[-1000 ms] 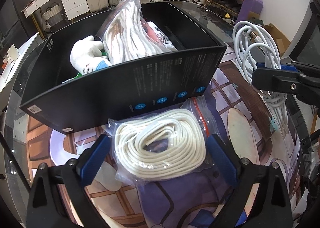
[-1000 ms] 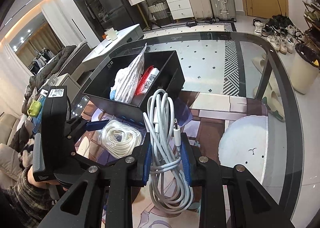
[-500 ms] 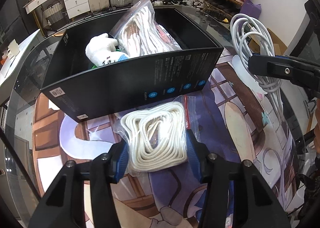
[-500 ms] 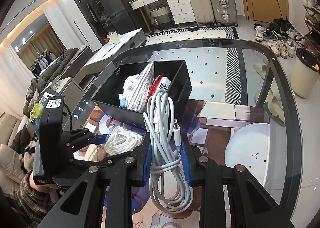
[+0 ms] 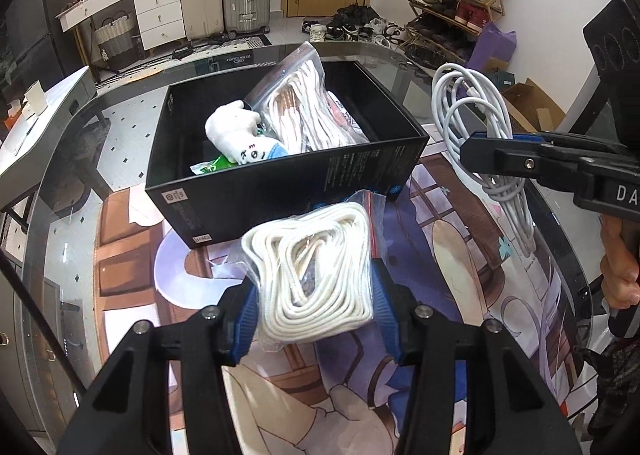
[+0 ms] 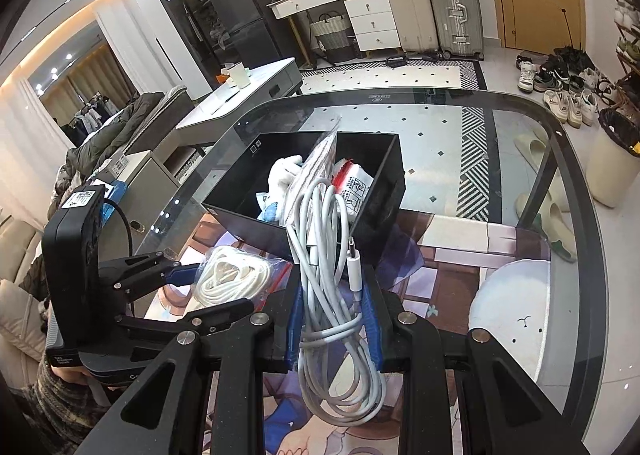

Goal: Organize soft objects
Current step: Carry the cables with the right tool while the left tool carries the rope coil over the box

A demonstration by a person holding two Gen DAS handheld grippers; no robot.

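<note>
Left tongs have just been closing and now pinch the bagged white rope, lifted low in the frame before the black box. Right tongs clamp the grey cable bundle, its loops hiding part of the box's contents; the bench edge is cut off.

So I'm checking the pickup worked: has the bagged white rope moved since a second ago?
Yes. The bagged rope, clamped in the left claw whose jaws have just been closing, has lifted off the mat, overlapping the black box front wall.
</note>
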